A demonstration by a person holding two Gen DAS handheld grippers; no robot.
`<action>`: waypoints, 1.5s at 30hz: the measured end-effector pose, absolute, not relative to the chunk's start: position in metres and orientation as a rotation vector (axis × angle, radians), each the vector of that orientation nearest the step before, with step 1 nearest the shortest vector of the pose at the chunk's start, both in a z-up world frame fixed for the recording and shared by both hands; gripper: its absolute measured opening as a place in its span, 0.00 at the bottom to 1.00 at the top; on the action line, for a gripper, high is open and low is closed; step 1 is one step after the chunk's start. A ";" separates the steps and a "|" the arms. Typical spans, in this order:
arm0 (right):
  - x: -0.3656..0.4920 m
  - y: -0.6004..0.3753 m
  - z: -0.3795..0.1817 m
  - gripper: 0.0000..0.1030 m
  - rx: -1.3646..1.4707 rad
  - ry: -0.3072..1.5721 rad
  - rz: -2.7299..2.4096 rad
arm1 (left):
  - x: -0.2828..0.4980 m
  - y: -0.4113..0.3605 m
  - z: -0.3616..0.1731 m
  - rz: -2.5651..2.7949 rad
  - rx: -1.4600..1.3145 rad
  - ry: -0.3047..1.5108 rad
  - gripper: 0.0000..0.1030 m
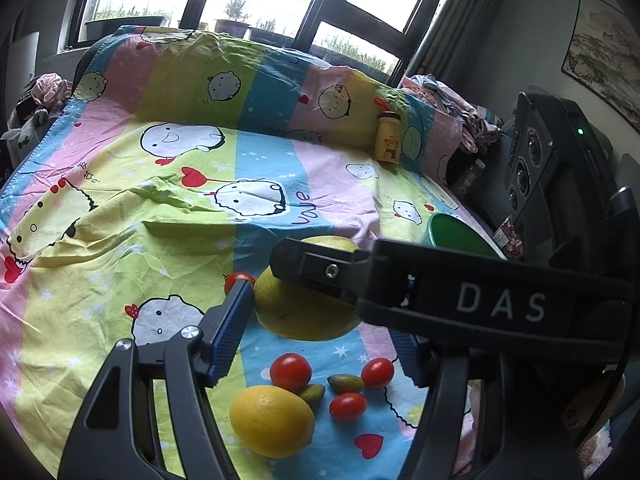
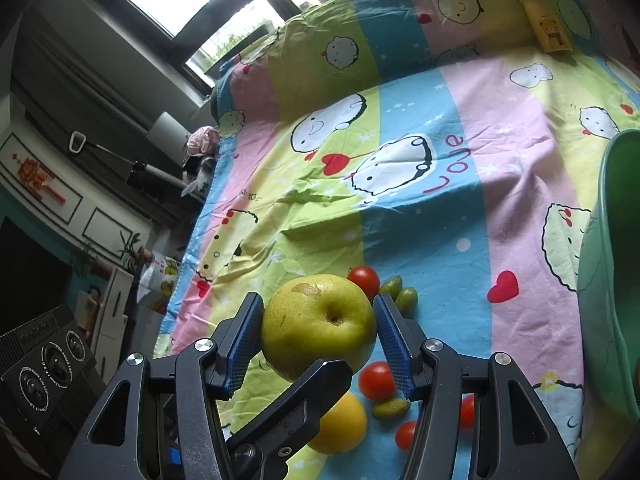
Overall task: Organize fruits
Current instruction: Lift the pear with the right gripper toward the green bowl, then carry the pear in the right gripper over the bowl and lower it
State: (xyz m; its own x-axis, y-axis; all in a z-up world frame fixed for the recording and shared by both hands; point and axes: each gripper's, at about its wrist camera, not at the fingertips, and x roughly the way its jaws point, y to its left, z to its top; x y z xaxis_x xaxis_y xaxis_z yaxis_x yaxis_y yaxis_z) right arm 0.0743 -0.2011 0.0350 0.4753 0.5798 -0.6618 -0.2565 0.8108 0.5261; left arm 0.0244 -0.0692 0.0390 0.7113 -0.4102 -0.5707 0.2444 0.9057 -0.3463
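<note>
A large yellow-green pear [image 2: 316, 328] hangs a little above the cartoon bedsheet [image 2: 460, 208]. My right gripper [image 2: 318, 304] is shut on it, a blue pad pressed on each side. My left gripper [image 1: 320, 312] grips the same pear [image 1: 304, 316] crosswise. Its left pad touches the fruit, while its right pad is partly hidden behind the right gripper's body. One of the left gripper's fingers [image 2: 304, 392] shows under the pear. Below lie a yellow lemon [image 1: 272, 420], several cherry tomatoes [image 1: 291, 371] and small green fruits [image 1: 346, 383].
A green bowl [image 2: 612, 280] stands at the sheet's right edge, also seen as the bowl [image 1: 460, 236] behind the right gripper. A yellow bottle [image 1: 387, 138] leans against the covered pillow at the back. Clothes lie at both far corners.
</note>
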 end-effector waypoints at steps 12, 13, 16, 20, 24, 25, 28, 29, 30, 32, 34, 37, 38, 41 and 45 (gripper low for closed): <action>0.061 -0.227 0.056 0.58 0.410 0.864 0.483 | 0.020 -0.093 0.059 -0.427 -0.208 0.631 0.62; 0.060 -0.230 0.058 0.58 0.413 0.858 0.478 | 0.021 -0.096 0.061 -0.433 -0.203 0.629 0.62; 0.058 -0.240 0.062 0.58 0.431 0.842 0.463 | 0.022 -0.106 0.065 -0.452 -0.188 0.623 0.62; 0.057 -0.254 0.064 0.58 0.457 0.827 0.446 | 0.024 -0.119 0.070 -0.473 -0.162 0.623 0.62; 0.055 -0.269 0.067 0.58 0.482 0.809 0.425 | 0.027 -0.133 0.073 -0.499 -0.139 0.623 0.62; 0.055 -0.273 0.067 0.58 0.490 0.806 0.420 | 0.028 -0.137 0.074 -0.505 -0.132 0.623 0.62; 0.055 -0.286 0.067 0.58 0.514 0.795 0.403 | 0.031 -0.149 0.075 -0.526 -0.115 0.624 0.62; 0.054 -0.291 0.067 0.58 0.521 0.791 0.396 | 0.032 -0.152 0.075 -0.535 -0.112 0.625 0.62; 0.053 -0.295 0.067 0.58 0.527 0.788 0.386 | 0.032 -0.156 0.075 -0.544 -0.108 0.627 0.62; 0.053 -0.302 0.067 0.58 0.538 0.782 0.372 | 0.034 -0.163 0.076 -0.559 -0.099 0.629 0.62; 0.051 -0.310 0.066 0.58 0.552 0.778 0.360 | 0.036 -0.170 0.076 -0.572 -0.090 0.632 0.62; 0.050 -0.320 0.065 0.58 0.569 0.771 0.340 | 0.037 -0.179 0.076 -0.593 -0.079 0.635 0.62; 0.050 -0.323 0.065 0.58 0.574 0.769 0.333 | 0.038 -0.181 0.076 -0.600 -0.076 0.636 0.62; 0.048 -0.331 0.065 0.58 0.586 0.762 0.315 | 0.039 -0.190 0.076 -0.620 -0.065 0.638 0.62; 0.047 -0.342 0.063 0.58 0.602 0.755 0.296 | 0.041 -0.201 0.076 -0.640 -0.049 0.643 0.62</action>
